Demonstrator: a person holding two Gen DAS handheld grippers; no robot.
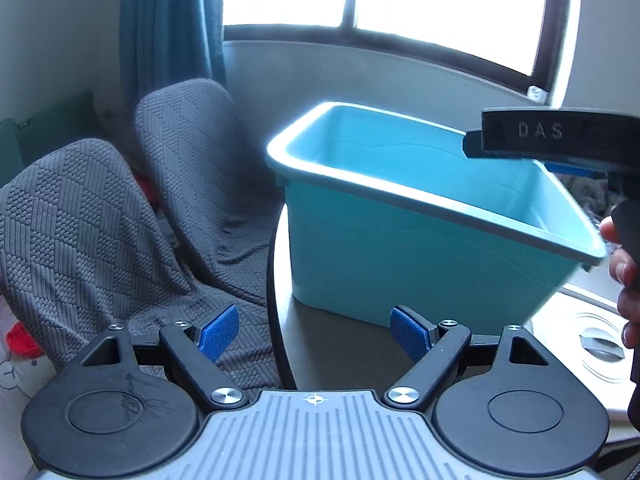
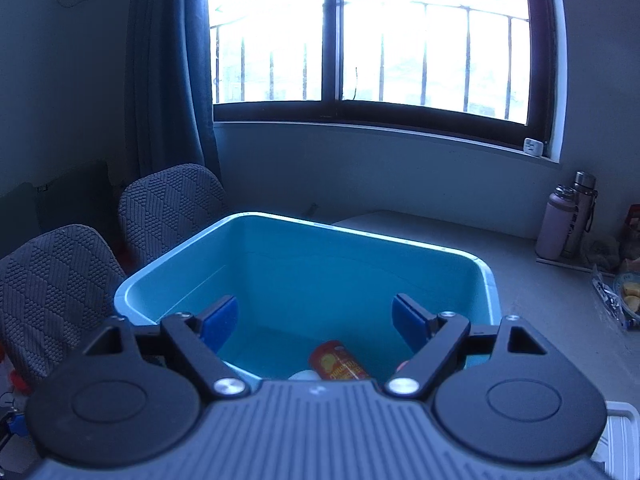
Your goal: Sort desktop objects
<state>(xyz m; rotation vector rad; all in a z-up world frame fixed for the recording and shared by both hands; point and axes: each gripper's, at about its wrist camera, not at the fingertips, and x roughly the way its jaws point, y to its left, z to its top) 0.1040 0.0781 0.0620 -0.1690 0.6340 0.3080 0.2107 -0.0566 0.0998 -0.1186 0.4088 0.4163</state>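
Note:
A turquoise plastic bin [image 1: 400, 264] stands on the table; in the right wrist view I look down into the bin [image 2: 320, 256]. A red can [image 2: 338, 364] lies on its floor beside a white object [image 2: 304, 375] that is mostly hidden by the gripper body. My right gripper [image 2: 316, 326] is open and empty, held above the bin's near rim. My left gripper [image 1: 316, 334] is open and empty, in front of the bin's near wall at table height. The right gripper's body [image 1: 560, 136] shows over the bin's right end in the left wrist view.
Two chairs with grey textured covers [image 1: 120, 220] stand left of the table. The round table edge [image 1: 276, 320] runs below the bin. Two flasks [image 2: 564, 220] and snack items [image 2: 628, 296] sit at the far right. A white lidded object [image 1: 596, 340] lies right of the bin.

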